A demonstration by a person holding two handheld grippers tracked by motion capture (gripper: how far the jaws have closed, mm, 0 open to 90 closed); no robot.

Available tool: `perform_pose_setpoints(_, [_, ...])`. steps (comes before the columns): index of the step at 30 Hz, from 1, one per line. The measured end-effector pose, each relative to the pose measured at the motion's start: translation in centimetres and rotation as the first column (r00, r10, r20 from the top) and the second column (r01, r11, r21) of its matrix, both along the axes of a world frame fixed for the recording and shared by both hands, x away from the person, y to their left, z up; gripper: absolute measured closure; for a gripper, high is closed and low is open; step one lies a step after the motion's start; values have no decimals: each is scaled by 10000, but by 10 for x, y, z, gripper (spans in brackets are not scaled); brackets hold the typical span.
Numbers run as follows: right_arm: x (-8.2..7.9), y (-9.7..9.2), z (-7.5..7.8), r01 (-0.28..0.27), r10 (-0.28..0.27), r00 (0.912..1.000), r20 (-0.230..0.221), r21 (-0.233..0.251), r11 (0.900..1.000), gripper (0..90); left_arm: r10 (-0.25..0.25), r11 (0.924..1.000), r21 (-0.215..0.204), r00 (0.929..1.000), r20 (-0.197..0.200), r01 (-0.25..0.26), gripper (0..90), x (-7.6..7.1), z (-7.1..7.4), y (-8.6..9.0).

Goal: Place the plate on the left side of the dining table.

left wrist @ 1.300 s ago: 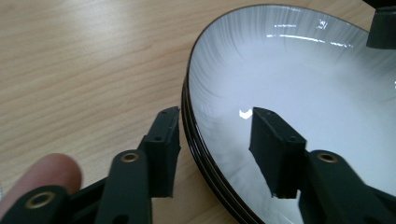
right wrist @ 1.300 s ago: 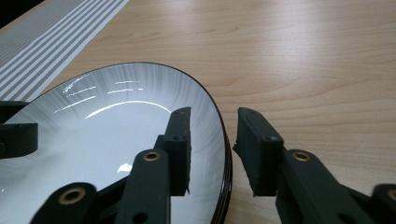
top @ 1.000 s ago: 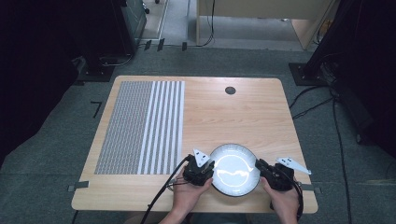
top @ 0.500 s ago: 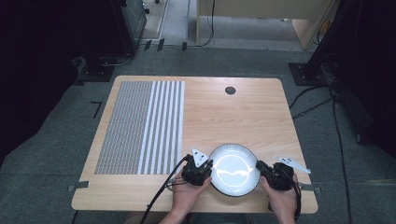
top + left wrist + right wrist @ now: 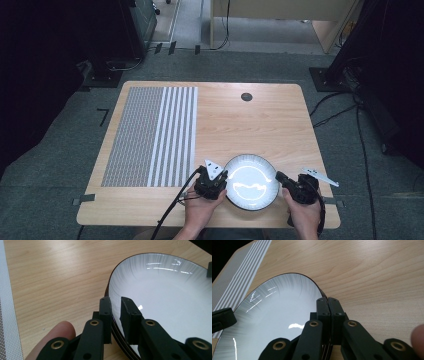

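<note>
With each pinching an opposite rim, the left gripper (image 5: 223,176) and right gripper (image 5: 279,177) have just clamped the plate (image 5: 251,181), probably to lift it level.

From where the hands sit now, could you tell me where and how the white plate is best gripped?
By its thin raised rim, at two opposite edges, each tool coming in level from its own side. The plate is wide, shallow and lies flat, so only the rim fits between jaws. The left tool and right tool already pinch it that way.
</note>
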State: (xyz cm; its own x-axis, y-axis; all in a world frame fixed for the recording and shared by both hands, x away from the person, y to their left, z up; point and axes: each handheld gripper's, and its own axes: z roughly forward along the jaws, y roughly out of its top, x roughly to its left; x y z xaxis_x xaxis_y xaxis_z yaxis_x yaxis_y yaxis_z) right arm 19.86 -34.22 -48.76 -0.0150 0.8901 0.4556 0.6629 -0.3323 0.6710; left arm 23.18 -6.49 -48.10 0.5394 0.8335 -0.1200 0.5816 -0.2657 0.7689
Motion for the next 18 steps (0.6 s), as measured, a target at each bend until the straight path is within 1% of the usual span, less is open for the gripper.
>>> perform_pose_setpoints(1, [0,0,1,-51,51,10000,-13,-5,10000,900,-28,10000,-28,10000,31,28,783,-1,0,0])
perform_pose_setpoints(2, [1,-1,1,-16,16,10000,-23,136,9999,900,-28,10000,-28,10000,31,28,781,-1,0,0])
perform_pose_setpoints(5, [0,-1,1,26,-26,10000,-18,152,9999,900,-82,9998,-152,9998,155,85,756,-3,1,0])
perform_pose_setpoints(6, [-1,-1,3,40,-41,10000,48,119,9999,900,-59,9998,-202,9998,209,63,748,-3,1,0])
perform_pose_setpoints(7, [-1,-1,3,40,-41,10000,48,119,9999,900,-59,9998,-202,9998,209,63,746,-3,1,0])
perform_pose_setpoints(9, [-2,-2,4,112,-115,9999,93,239,9997,900,-56,9993,-370,9999,121,61,744,-1,1,0])
perform_pose_setpoints(11, [-3,-3,5,129,-133,9998,166,189,9997,900,-132,9990,-415,9998,124,137,732,-2,2,0])
perform_pose_setpoints(13, [-4,-4,7,225,-229,9995,208,180,9996,900,-209,9991,-352,9995,223,217,728,-5,3,0])
perform_pose_setpoints(16, [-7,-6,11,300,-302,9988,375,54,9995,900,-195,9991,-367,9996,217,203,717,-5,4,1])
perform_pose_setpoints(18, [-9,-8,12,348,-348,9985,417,-5,9994,900,-234,9989,-398,9993,283,246,718,-7,5,0])
